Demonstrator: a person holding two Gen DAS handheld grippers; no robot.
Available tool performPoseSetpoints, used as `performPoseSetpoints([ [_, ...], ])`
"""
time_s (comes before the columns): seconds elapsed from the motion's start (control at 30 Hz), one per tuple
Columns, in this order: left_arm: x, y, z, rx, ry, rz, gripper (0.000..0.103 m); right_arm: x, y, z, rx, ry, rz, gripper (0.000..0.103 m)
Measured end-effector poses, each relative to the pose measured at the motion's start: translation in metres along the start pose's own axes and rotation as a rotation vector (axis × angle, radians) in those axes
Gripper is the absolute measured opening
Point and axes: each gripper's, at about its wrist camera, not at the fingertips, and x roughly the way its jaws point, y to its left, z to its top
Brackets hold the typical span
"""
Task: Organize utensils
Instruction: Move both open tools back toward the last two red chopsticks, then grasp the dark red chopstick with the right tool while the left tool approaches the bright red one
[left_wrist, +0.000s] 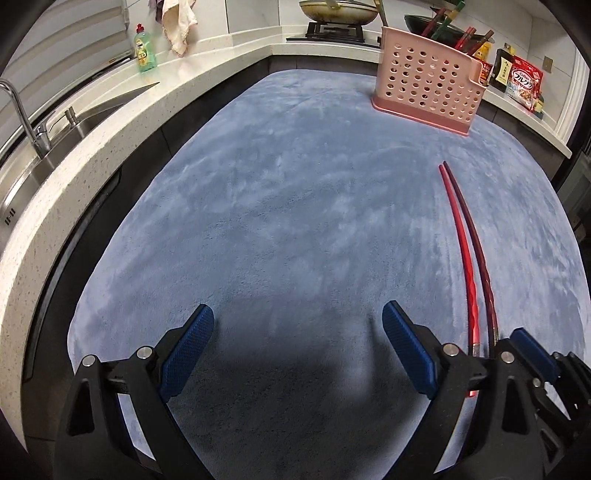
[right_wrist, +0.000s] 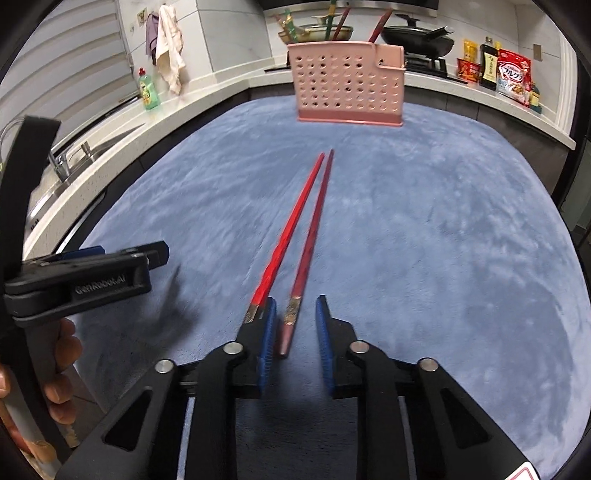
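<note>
Chopsticks (right_wrist: 301, 229), two of em, one bright red and one darker maroon, are lying flat on the blue mat (right_wrist: 424, 240) that covers the table. Tips point toward the pink holder (right_wrist: 347, 86), butt ends toward the camera. They sit side by side w/ a small gap, nearly parallel, which imo is why a single pinch across both looks doable.

Holder stands upright well beyond the chopstick tips, at the far edge of the mat. It's already got other chopsticks poking out the top, so pretty obv that's where these go.

Right tool (right_wrist: 295, 325) is low at the butt ends, fingers narrowed but not pressed together. The dark stick's end sits in the gap between the blue pads. The red one's end runs up against the tip of the left finger (right_wrist: 269, 332), looks more outside or on top of it than inside tbh. Nothing's pinched yet as far as I can tell. Risk: closing now grabs only the dark one and shoves the red aside.

Left tool (left_wrist: 297, 332) is spread wide w/ nothing in it, hovering over bare mat just beside the sticks on the side away from the right tool. Prob parked there to stay clear, or ready to nudge.
</note>
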Motion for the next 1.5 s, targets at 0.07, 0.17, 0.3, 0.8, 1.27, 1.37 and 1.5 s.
performPoseSetpoints([
  [0.07, 0.000, 0.000, 0.000, -0.003, 0.001, -0.002, 0.088, 0.002, 0.000, 0.000, -0.002, 0.002, -0.004, 0.014],
  [0.17, -0.001, 0.000, -0.001, -0.004, 0.003, -0.013, 0.088, 0.007, -0.002, -0.001, 0.011, 0.012, -0.003, 0.010],
  [0.3, -0.001, -0.003, -0.004, 0.007, 0.009, -0.031, 0.089, 0.007, -0.006, -0.004, 0.017, 0.001, -0.011, 0.008],
  [0.8, -0.012, -0.059, -0.023, 0.095, 0.028, -0.171, 0.094, -0.022, -0.064, -0.016, 0.154, -0.043, -0.090, 0.007],
  [1.27, 0.004, -0.083, -0.034, 0.113, 0.061, -0.140, 0.093, -0.019, -0.079, -0.029, 0.217, -0.016, -0.056, 0.007],
  [1.37, 0.004, -0.083, -0.034, 0.113, 0.057, -0.140, 0.092, -0.018, -0.079, -0.030, 0.221, -0.014, -0.052, 0.007],
  [1.5, 0.002, -0.081, -0.034, 0.104, 0.048, -0.148, 0.083, -0.018, -0.079, -0.031, 0.222, -0.012, -0.047, 0.007],
])
